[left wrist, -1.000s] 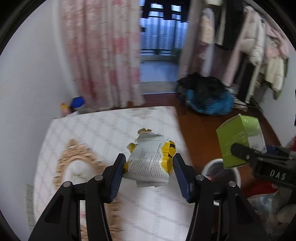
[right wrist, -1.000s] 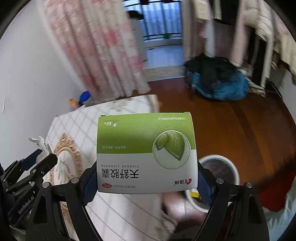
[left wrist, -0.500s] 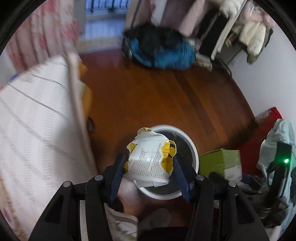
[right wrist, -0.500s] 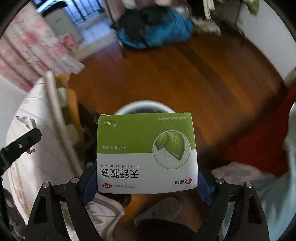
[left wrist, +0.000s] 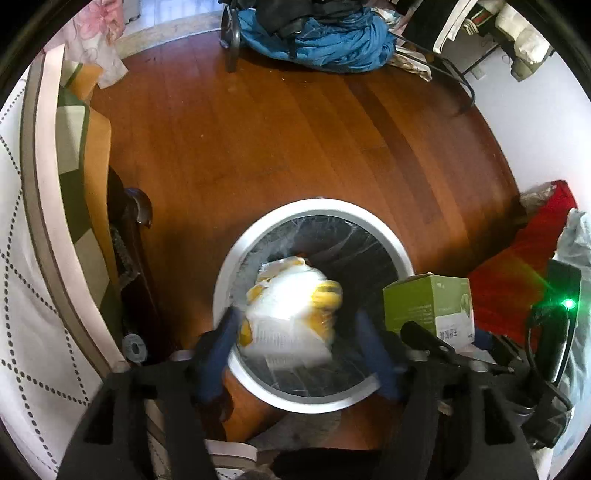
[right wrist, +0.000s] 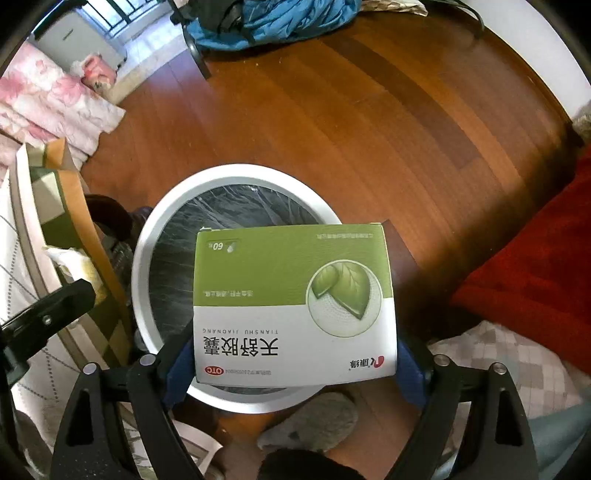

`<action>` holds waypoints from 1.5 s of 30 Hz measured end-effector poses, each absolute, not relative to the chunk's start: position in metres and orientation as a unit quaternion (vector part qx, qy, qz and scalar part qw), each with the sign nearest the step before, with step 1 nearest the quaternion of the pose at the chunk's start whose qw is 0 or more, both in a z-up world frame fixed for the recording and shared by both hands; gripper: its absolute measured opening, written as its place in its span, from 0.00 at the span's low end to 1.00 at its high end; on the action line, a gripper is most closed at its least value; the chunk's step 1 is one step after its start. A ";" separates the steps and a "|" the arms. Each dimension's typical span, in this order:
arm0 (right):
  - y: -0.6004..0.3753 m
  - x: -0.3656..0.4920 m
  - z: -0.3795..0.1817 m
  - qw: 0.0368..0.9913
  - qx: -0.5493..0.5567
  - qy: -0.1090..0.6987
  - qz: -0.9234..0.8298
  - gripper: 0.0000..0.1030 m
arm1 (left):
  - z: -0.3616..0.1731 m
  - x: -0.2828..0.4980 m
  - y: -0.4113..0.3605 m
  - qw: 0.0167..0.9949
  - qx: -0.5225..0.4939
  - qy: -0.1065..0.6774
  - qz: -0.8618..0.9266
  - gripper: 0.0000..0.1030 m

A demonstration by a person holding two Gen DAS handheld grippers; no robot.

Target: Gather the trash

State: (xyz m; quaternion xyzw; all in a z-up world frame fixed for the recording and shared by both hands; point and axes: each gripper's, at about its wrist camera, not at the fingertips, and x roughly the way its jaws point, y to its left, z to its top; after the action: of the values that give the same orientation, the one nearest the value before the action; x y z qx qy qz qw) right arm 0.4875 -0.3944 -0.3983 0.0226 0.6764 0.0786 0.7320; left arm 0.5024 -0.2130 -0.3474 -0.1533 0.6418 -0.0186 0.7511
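A crumpled white-and-yellow wrapper [left wrist: 291,314] shows blurred over the mouth of a white round bin [left wrist: 221,280] lined with a black bag. My left gripper [left wrist: 299,350] is open, its blue pads standing clear of the wrapper on both sides. My right gripper [right wrist: 291,365] is shut on a green-and-white medicine box [right wrist: 291,299], held above the near half of the bin [right wrist: 147,236]. In the left wrist view, that box [left wrist: 424,306] hangs just right of the bin's rim.
A table with a white patterned cloth [left wrist: 22,258] stands left of the bin. Red fabric [left wrist: 517,266] lies to the right, and a blue bag [left wrist: 314,33] sits far across the wooden floor. A grey slipper [right wrist: 314,421] is below the bin.
Both grippers swung from the table to above the bin. The left gripper's fingers have spread and the wrapper has come loose, now blurred over the opening. The right keeps its box.
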 end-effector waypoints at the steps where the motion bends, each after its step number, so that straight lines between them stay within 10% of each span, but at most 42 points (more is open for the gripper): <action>1: -0.387 0.490 -0.403 0.728 0.023 0.681 0.079 0.89 | -0.345 0.498 -0.213 0.753 -0.146 0.641 -0.016 0.90; 11: -0.399 0.468 -0.373 0.733 0.012 0.677 0.061 1.00 | -0.306 0.470 -0.202 0.781 -0.089 0.618 0.031 0.95; 45: -0.438 0.233 0.002 0.847 0.063 0.494 0.185 1.00 | -0.008 0.260 -0.205 0.889 -0.094 0.447 -0.039 0.96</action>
State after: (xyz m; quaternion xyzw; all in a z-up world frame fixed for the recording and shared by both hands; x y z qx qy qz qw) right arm 0.2335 -0.4380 0.0021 0.0626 0.4937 0.1852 0.8474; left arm 0.2602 -0.2054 -0.0083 -0.0939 0.4466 -0.0391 0.8889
